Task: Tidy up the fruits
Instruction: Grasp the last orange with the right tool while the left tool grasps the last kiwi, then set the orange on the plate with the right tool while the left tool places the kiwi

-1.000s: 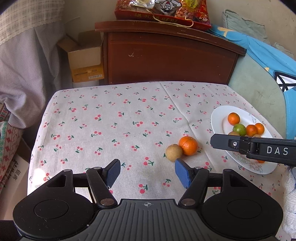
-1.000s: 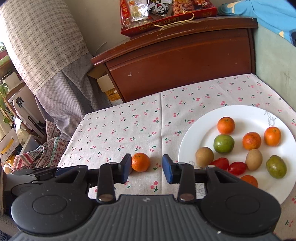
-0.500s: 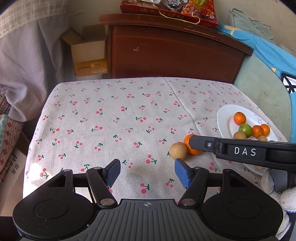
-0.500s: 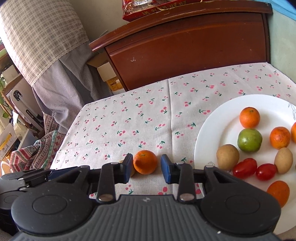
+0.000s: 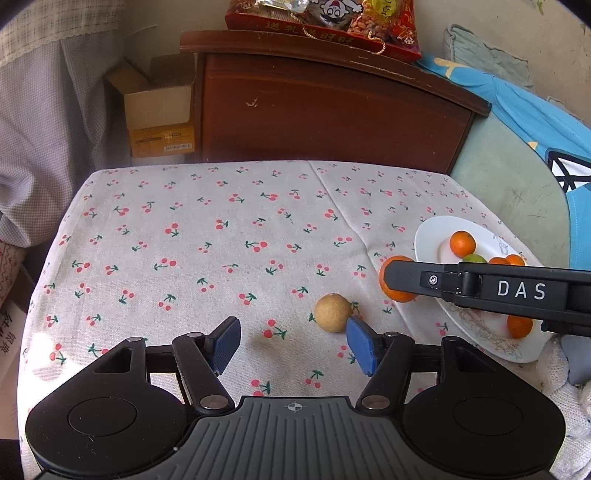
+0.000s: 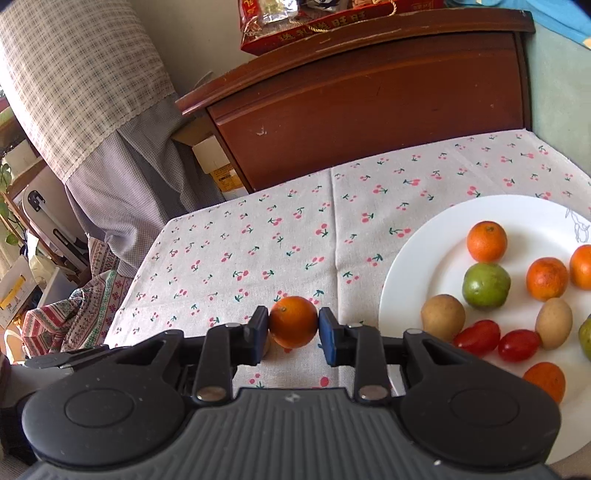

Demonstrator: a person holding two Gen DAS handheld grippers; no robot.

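An orange (image 6: 293,326) sits between the blue pads of my right gripper (image 6: 293,334), which is shut on it just above the cherry-print tablecloth; it also shows in the left wrist view (image 5: 397,278), partly behind the right gripper's black finger (image 5: 480,286). A tan round fruit (image 5: 333,312) lies on the cloth just ahead of my left gripper's right pad. My left gripper (image 5: 291,343) is open and empty. A white plate (image 6: 417,273) at the right holds several oranges, a green fruit (image 6: 485,284), tan fruits and red tomatoes.
A dark wooden cabinet (image 5: 332,110) stands behind the table, with a red snack bag (image 5: 325,18) on top. A cardboard box (image 5: 159,107) sits to its left. Checked curtains hang at the left. A blue cloth (image 5: 535,110) lies at the right.
My right gripper has moved forward around the orange and closed on it. The left gripper has drawn nearer the tan fruit and stays open.
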